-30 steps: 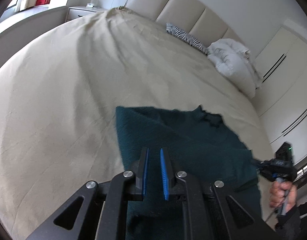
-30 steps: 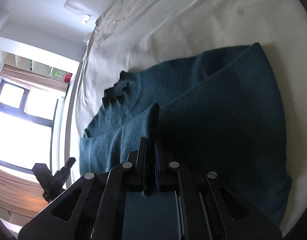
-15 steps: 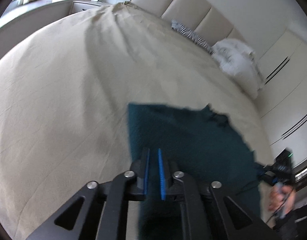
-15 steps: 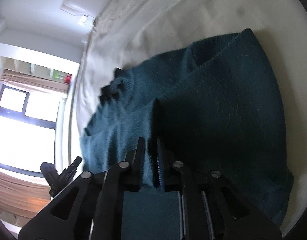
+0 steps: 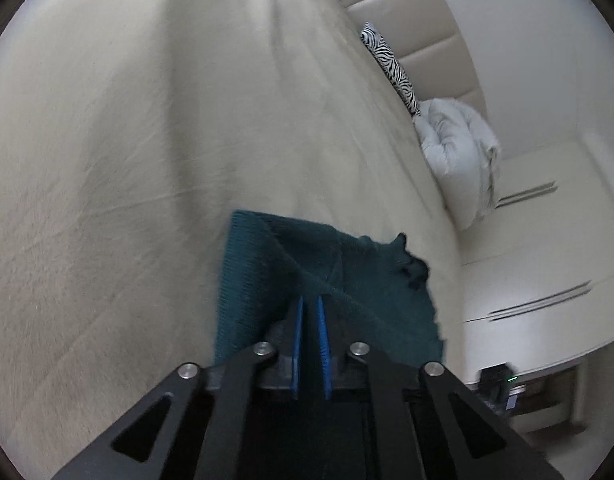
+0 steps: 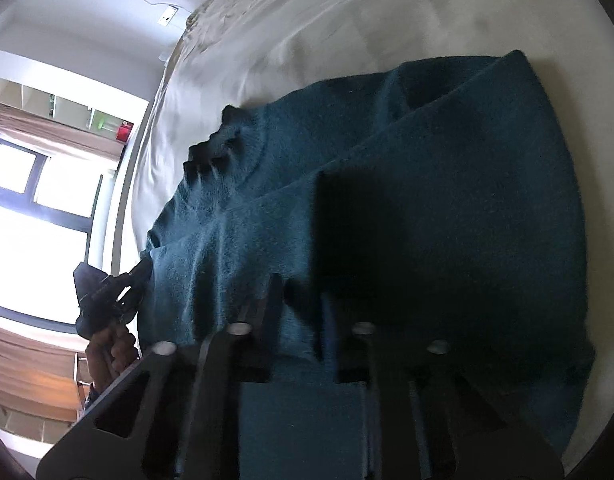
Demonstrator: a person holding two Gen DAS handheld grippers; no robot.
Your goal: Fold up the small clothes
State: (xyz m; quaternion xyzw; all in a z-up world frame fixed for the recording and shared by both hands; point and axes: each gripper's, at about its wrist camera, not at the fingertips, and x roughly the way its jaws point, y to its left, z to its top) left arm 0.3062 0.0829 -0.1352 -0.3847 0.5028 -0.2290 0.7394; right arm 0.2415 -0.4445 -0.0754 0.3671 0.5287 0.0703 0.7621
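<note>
A dark teal knit sweater [image 6: 447, 216] is lying on the beige bedspread [image 5: 127, 160], close to the bed's near edge and its right side, with the ribbed collar [image 6: 211, 152] pointing toward the window side in the right wrist view. One sleeve is already lying across the body, so the fold looks partly done.

The left gripper [image 5: 309, 308] is pinching a raised ridge of the sweater between its blue pads [image 5: 322, 344], jaws closed on the cloth, probably so that side can be carried over the middle. In the right wrist view it is showing at the garment's edge, a hand [image 6: 107, 352] holding it.

The right gripper [image 6: 299, 292] is hovering low over the sweater's near part, its jaws closing; the fingers are blurred and in shadow, and knit seems to be between them, though whether they are pressing it is not clear.

A zebra pillow [image 5: 391, 68] and a white duvet [image 5: 459, 152] are sitting by the headboard, well apart from the work.
</note>
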